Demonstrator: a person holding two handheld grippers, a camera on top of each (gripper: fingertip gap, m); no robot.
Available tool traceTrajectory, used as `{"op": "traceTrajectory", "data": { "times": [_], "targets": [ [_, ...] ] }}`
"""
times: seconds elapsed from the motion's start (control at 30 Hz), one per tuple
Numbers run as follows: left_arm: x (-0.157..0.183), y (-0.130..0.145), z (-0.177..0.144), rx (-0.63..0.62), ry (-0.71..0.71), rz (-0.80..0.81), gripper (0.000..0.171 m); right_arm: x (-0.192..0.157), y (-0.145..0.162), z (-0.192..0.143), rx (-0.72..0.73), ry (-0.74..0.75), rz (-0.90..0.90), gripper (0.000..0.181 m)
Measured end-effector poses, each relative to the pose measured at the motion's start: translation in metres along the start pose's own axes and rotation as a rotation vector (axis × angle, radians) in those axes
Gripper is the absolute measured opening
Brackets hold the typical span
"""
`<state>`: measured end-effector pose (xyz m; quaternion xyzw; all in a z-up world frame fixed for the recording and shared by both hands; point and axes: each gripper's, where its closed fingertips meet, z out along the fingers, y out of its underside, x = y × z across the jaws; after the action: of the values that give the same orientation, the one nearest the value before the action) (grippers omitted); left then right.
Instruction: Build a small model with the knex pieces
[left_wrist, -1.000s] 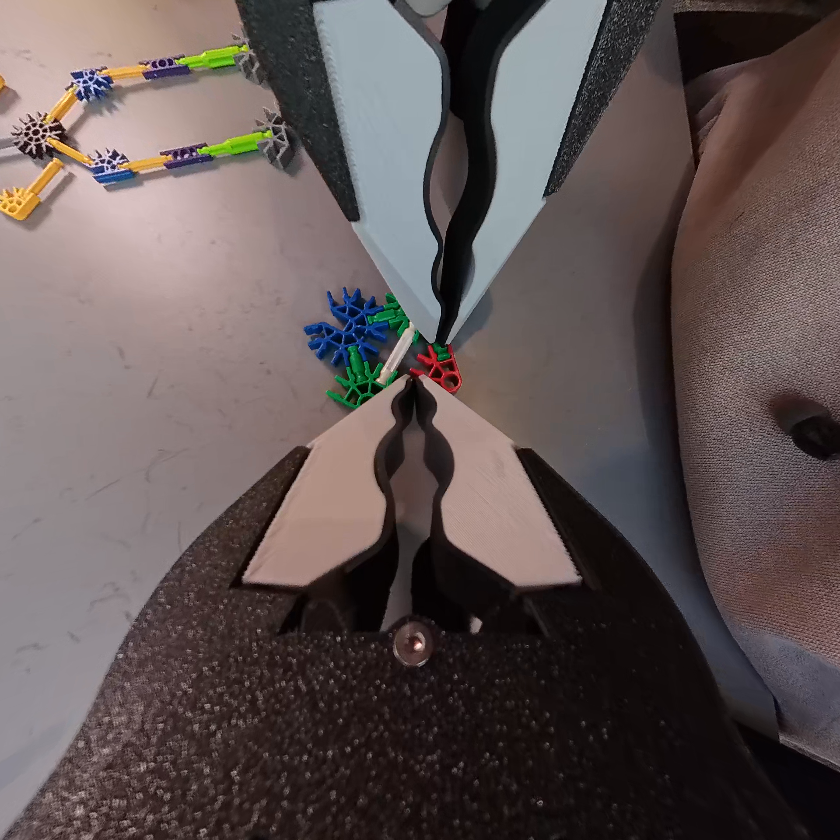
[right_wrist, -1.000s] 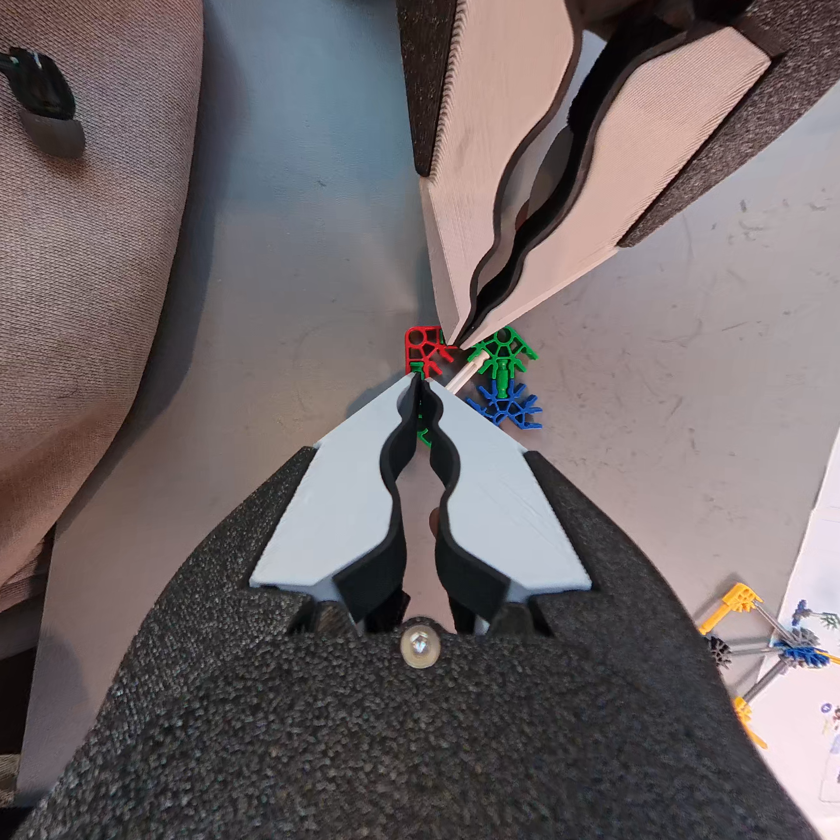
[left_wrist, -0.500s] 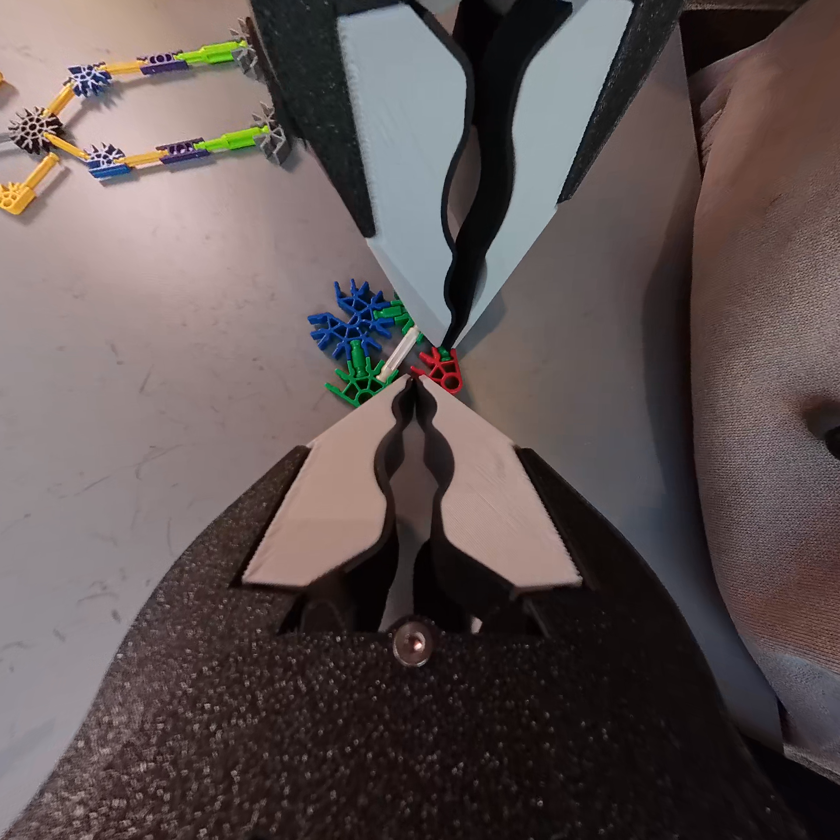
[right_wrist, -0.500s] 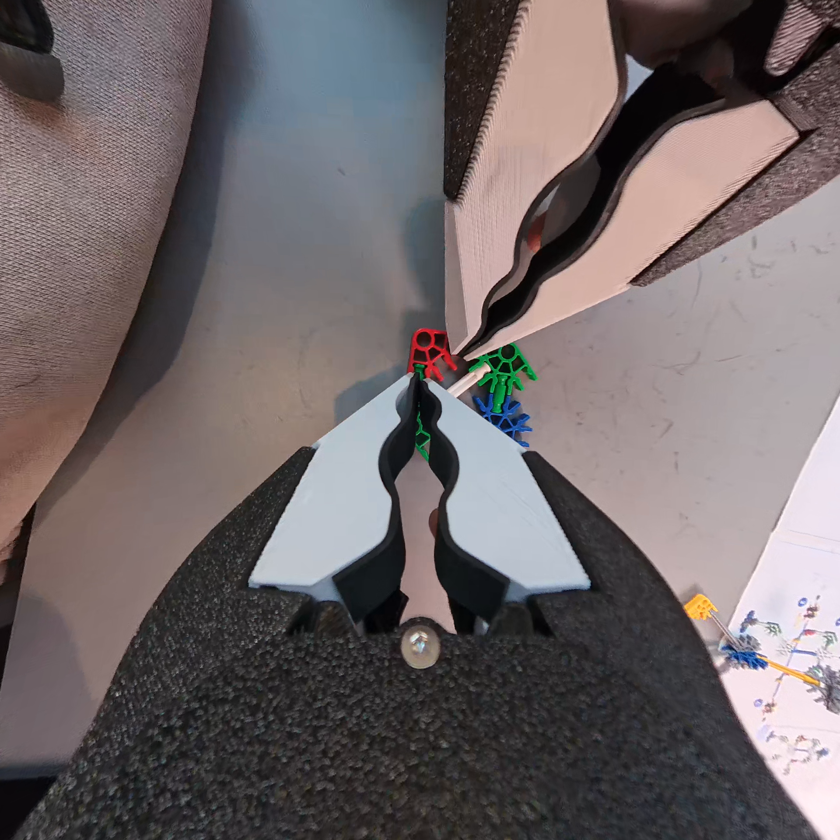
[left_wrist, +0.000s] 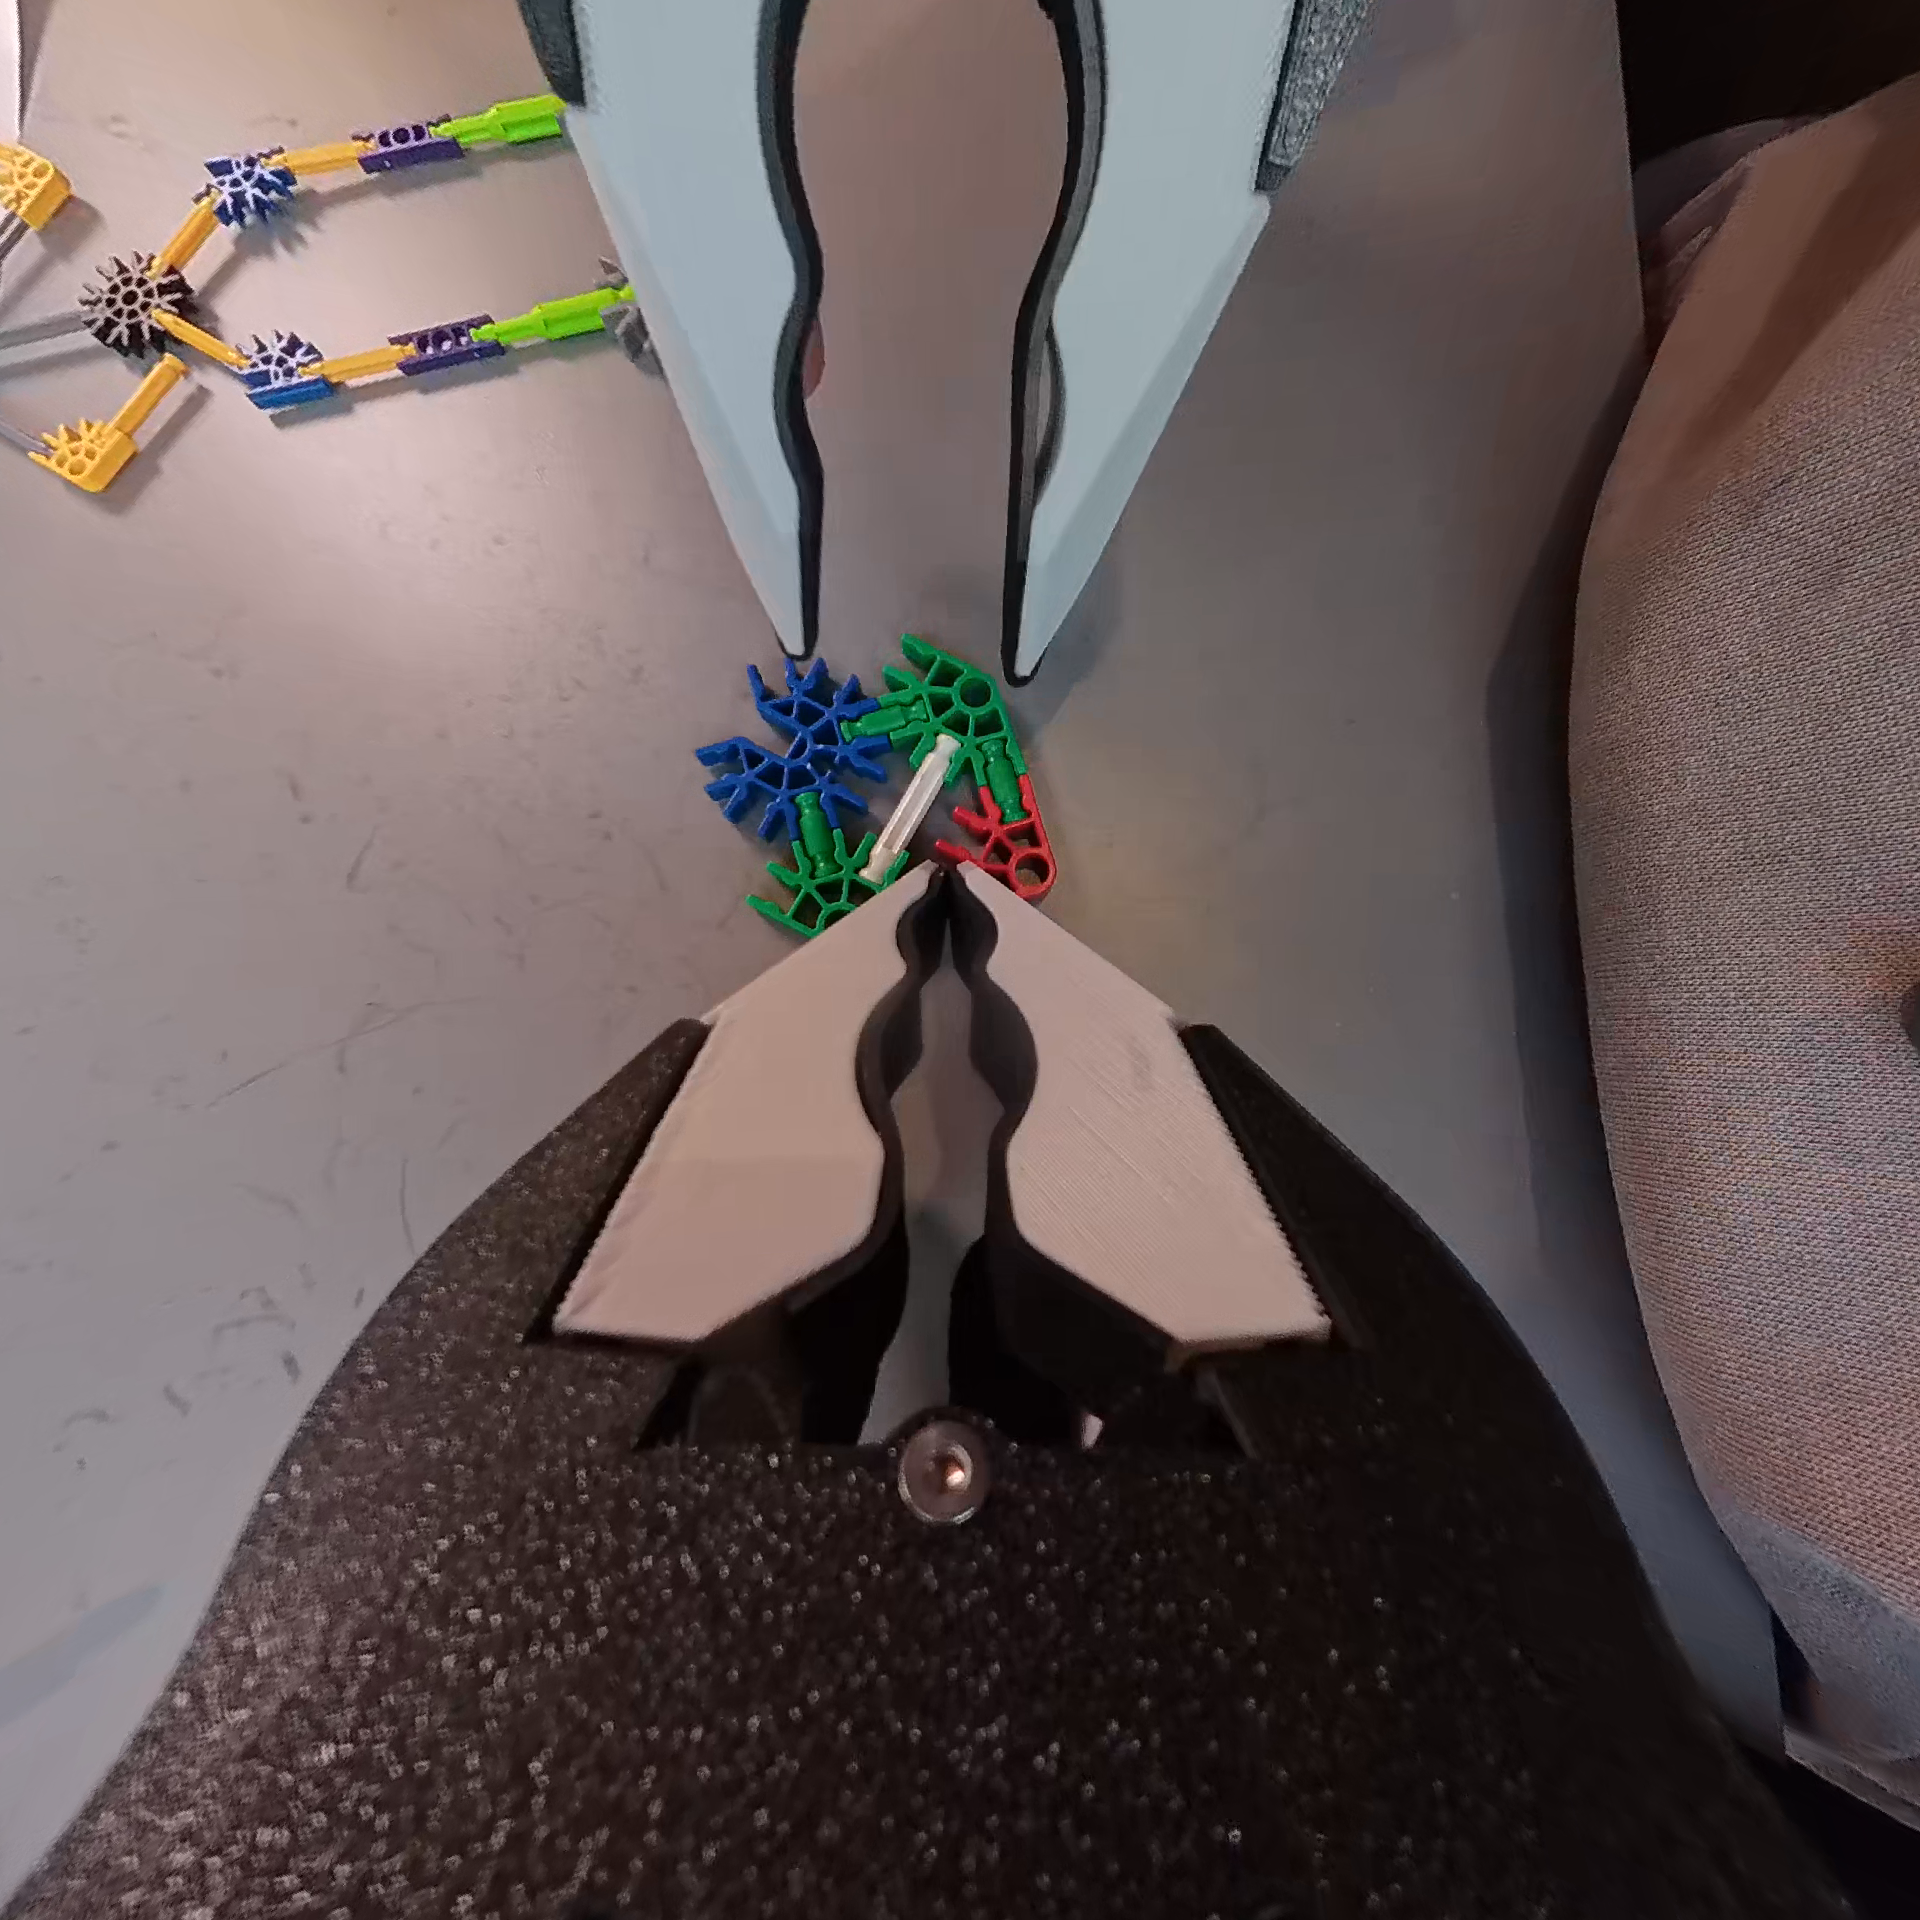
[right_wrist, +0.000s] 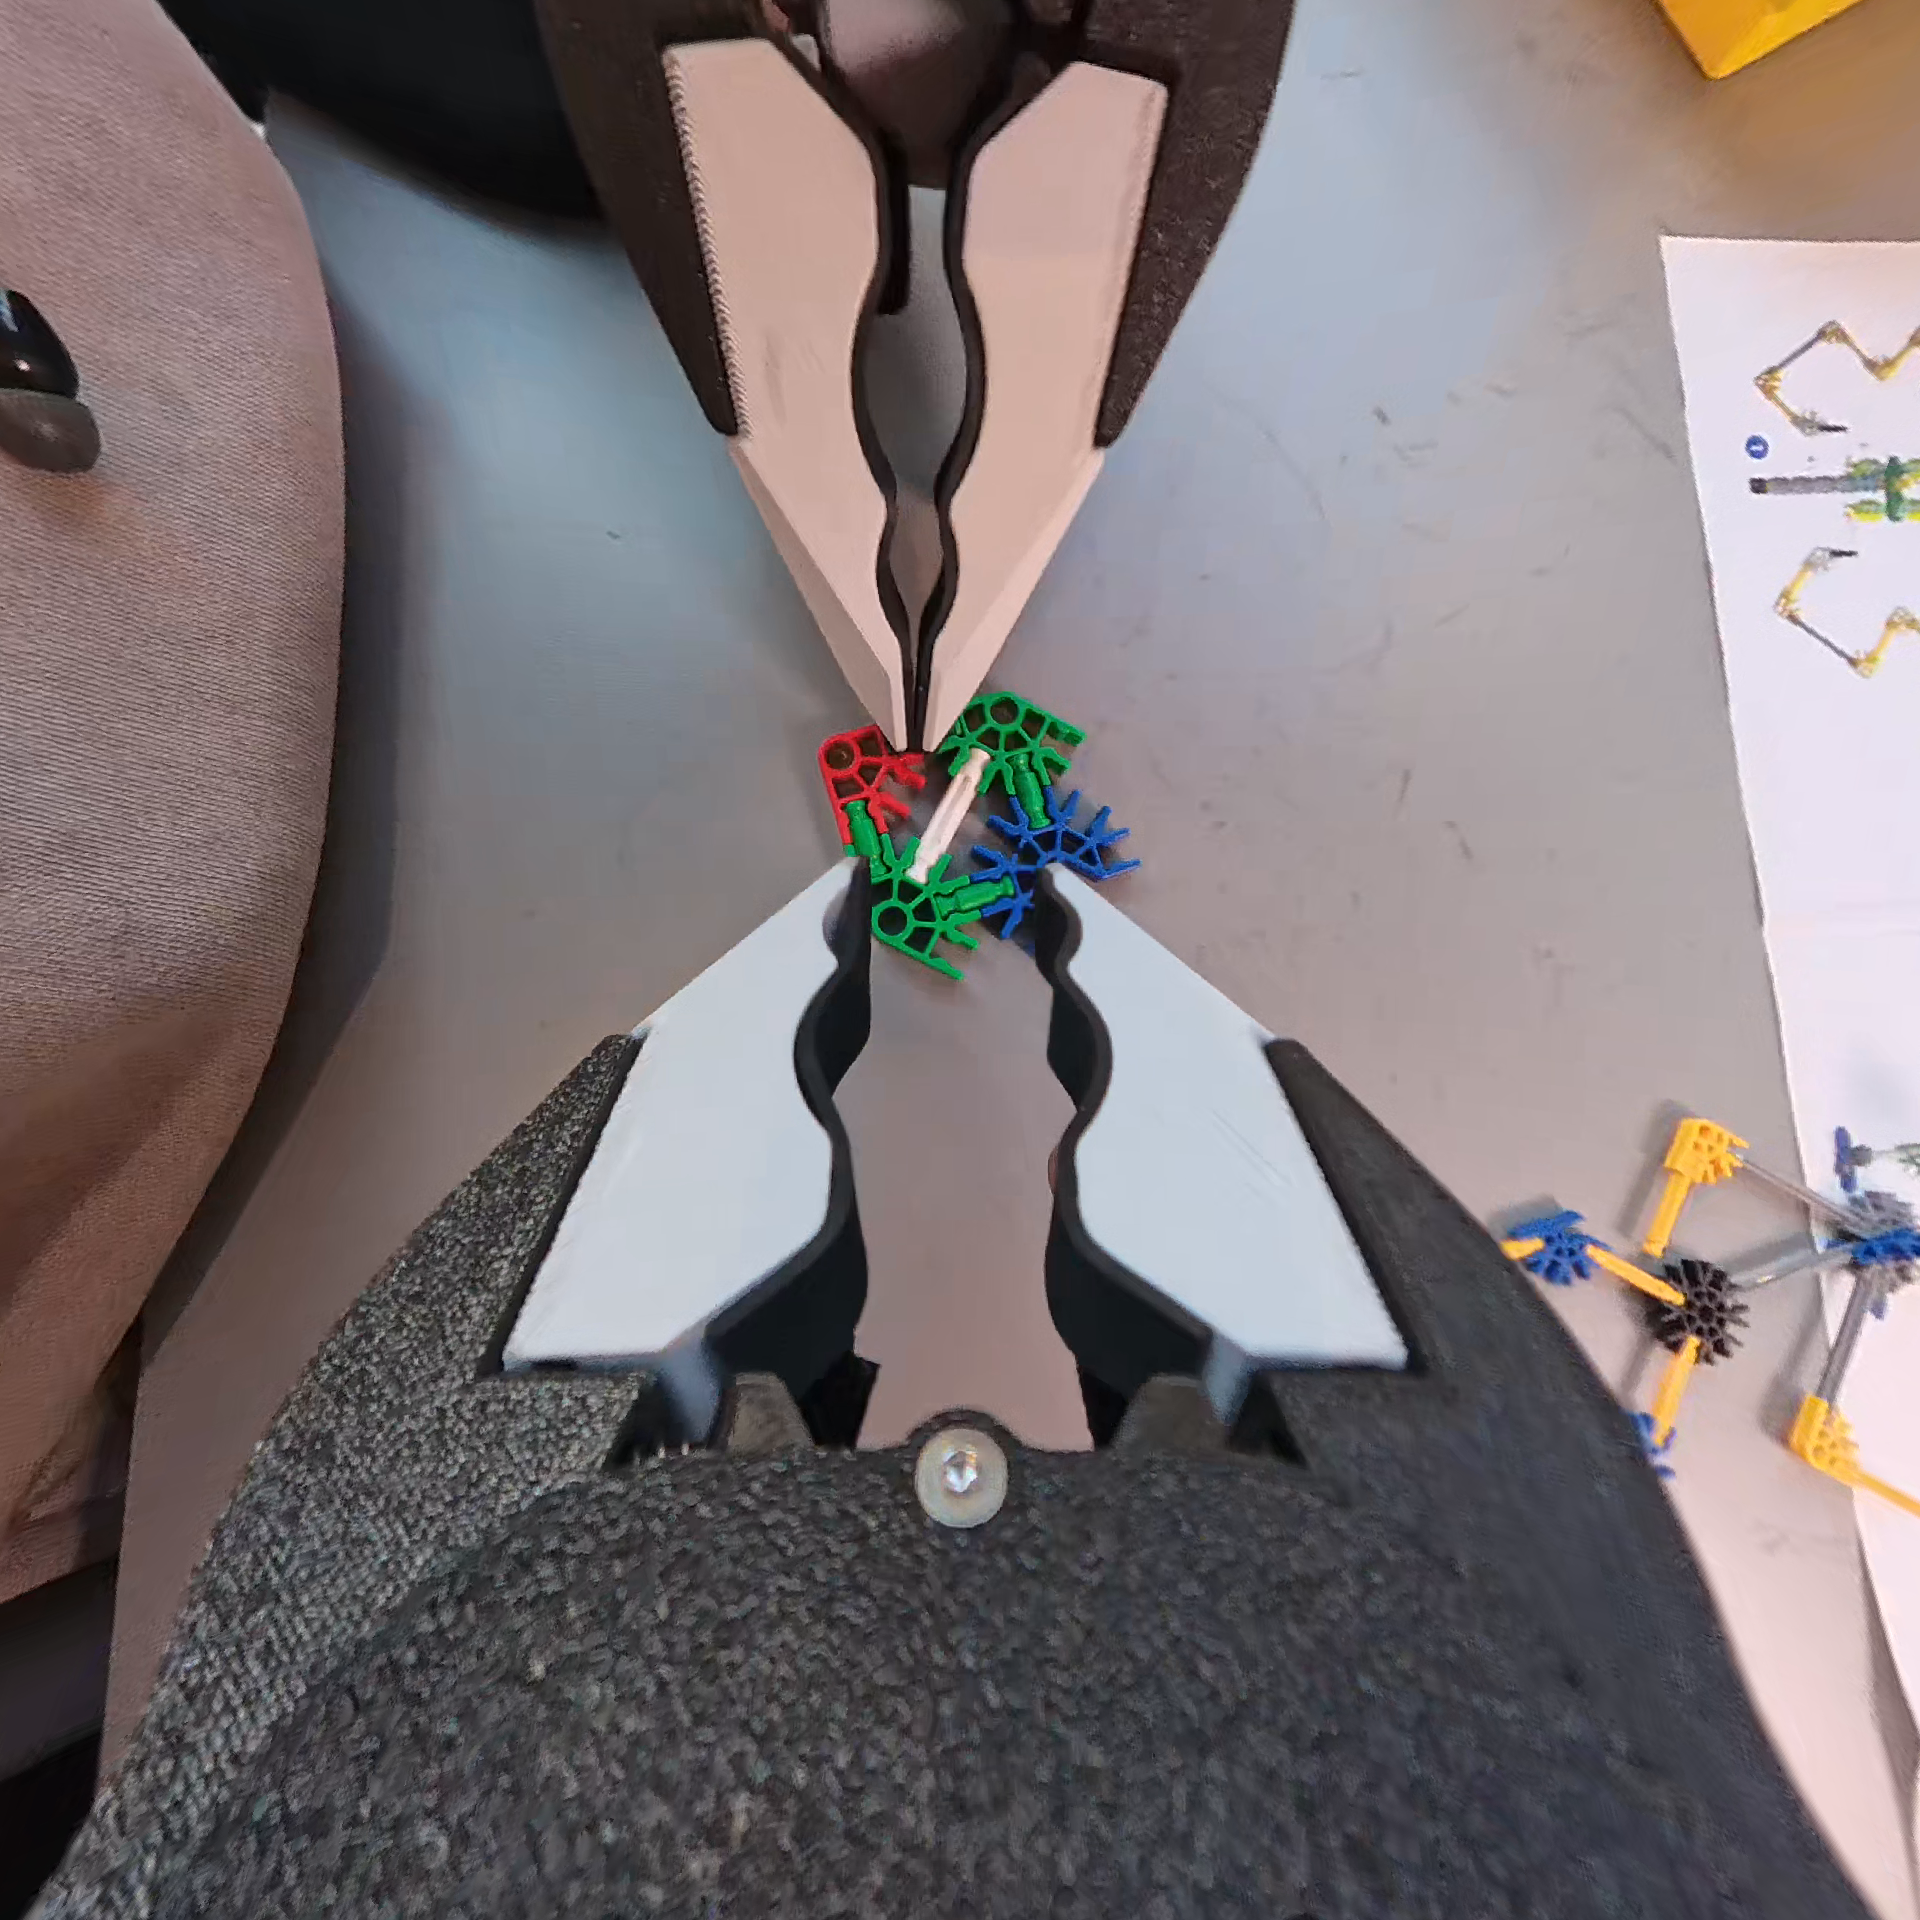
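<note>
A small toy assembly (left_wrist: 883, 779) of blue, green and red plastic connectors joined by short green rods and a white rod sits at the grey table (left_wrist: 312, 831). My left gripper (left_wrist: 945, 878), with tan fingers, is shut with its tips pinched on the assembly between the red connector (left_wrist: 1003, 842) and a green connector. In the right wrist view it comes in from the top (right_wrist: 914, 743). My right gripper (right_wrist: 951, 873), with pale blue fingers, is open, and its tips straddle the far side of the assembly (right_wrist: 966, 831) without gripping it. It also shows in the left wrist view (left_wrist: 909, 660).
A larger rod-and-connector build (left_wrist: 260, 312) in yellow, blue, purple, lime and black lies farther off, also in the right wrist view (right_wrist: 1704, 1309). A white picture sheet (right_wrist: 1849, 727) and a yellow object (right_wrist: 1745, 31) lie beyond. A person's beige clothing (left_wrist: 1766, 935) borders the table edge. Left tips to right tips: about 4 cm. The yellow object (right_wrist: 1745, 31) is about equally far from each gripper, around 30 cm.
My right gripper has opened and let go of the assembly, which now shows in full. My left gripper has stayed shut on it.
</note>
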<state>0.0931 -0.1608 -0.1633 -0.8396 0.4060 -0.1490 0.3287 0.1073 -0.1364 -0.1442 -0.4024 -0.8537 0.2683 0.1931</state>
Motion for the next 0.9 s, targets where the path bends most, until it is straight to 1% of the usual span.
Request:
{"op": "traceTrajectory", "data": {
  "times": [0.13,0.23,0.37,0.47,0.53,0.63,0.67,0.73,0.8,0.9],
  "targets": [
    [-0.001,0.0,-0.001,0.009,-0.014,0.005,0.002,0.003,0.01,0.006,0.022,0.014,0.065,0.046],
    [-0.004,-0.003,-0.004,0.039,-0.013,-0.02,0.017,0.001,0.013,0.012,0.016,-0.01,0.098,0.057],
    [-0.016,-0.006,-0.017,0.111,-0.035,-0.084,0.034,-0.001,0.015,0.02,-0.028,-0.033,0.106,0.066],
    [-0.018,0.005,-0.022,0.096,-0.01,-0.134,0.05,0.0,0.014,0.023,-0.037,-0.052,0.104,0.062],
    [-0.017,0.013,-0.02,0.075,-0.006,-0.142,0.055,0.002,0.013,0.022,-0.029,-0.059,0.074,0.053],
    [-0.017,0.016,-0.014,0.054,-0.02,-0.124,0.056,0.018,0.014,0.022,-0.021,-0.012,0.058,0.052],
    [-0.017,0.016,-0.012,0.046,-0.025,-0.119,0.055,0.028,0.014,0.022,-0.018,0.034,0.05,0.05],
    [-0.02,0.016,-0.007,0.036,-0.042,-0.114,0.048,0.042,0.013,0.019,-0.003,0.102,0.045,0.048],
    [-0.026,0.015,-0.007,0.043,-0.073,-0.116,0.042,0.056,0.014,0.015,0.023,0.169,0.071,0.048],
    [-0.04,0.013,-0.008,0.06,-0.144,-0.142,0.042,0.063,0.02,0.007,0.041,0.199,0.124,0.049]
  ]
}}
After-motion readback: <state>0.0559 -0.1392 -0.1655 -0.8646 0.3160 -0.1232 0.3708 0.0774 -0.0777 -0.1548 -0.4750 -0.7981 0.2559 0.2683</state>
